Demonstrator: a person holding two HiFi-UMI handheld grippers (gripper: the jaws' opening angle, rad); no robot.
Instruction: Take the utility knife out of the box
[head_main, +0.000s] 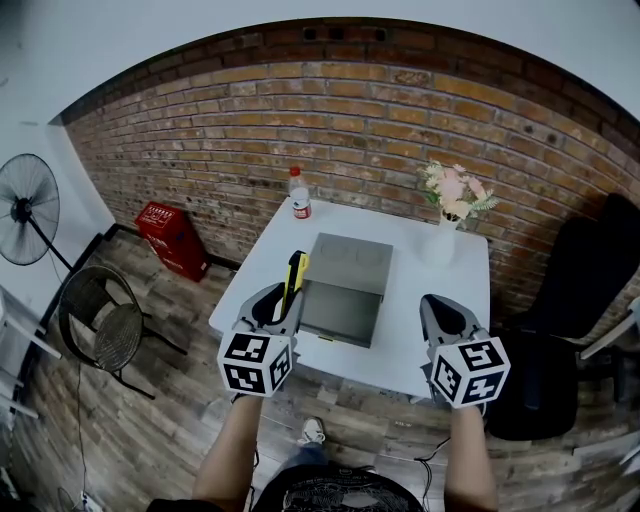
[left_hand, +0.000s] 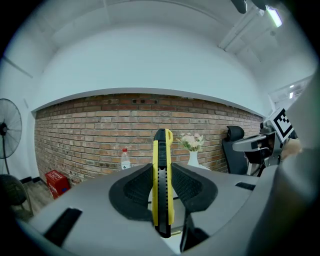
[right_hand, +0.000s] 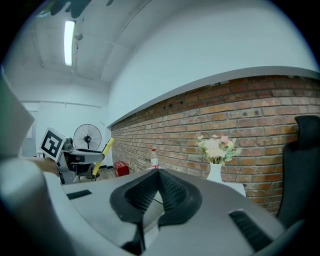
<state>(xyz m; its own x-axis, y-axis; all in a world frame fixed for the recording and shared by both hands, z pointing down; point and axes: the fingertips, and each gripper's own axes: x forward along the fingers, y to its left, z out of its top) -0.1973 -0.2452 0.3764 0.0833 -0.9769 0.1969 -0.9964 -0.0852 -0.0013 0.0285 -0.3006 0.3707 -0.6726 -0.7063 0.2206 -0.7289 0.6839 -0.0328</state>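
The left gripper (head_main: 281, 302) was clamped on the yellow utility knife (head_main: 295, 274), pads pressing its two flat sides so the black slider strip faced up. That looked the surest hold on so thin a body. The knife pointed away from the person toward the brick wall (head_main: 250, 150), out of the gray box (head_main: 345, 285) and just beside its left edge, over the white table (head_main: 440, 280). The right gripper (head_main: 441, 312) had its jaws together on nothing and hung near the table's front right, apart from the box, seemingly just keeping clear. The removal looked all but done.
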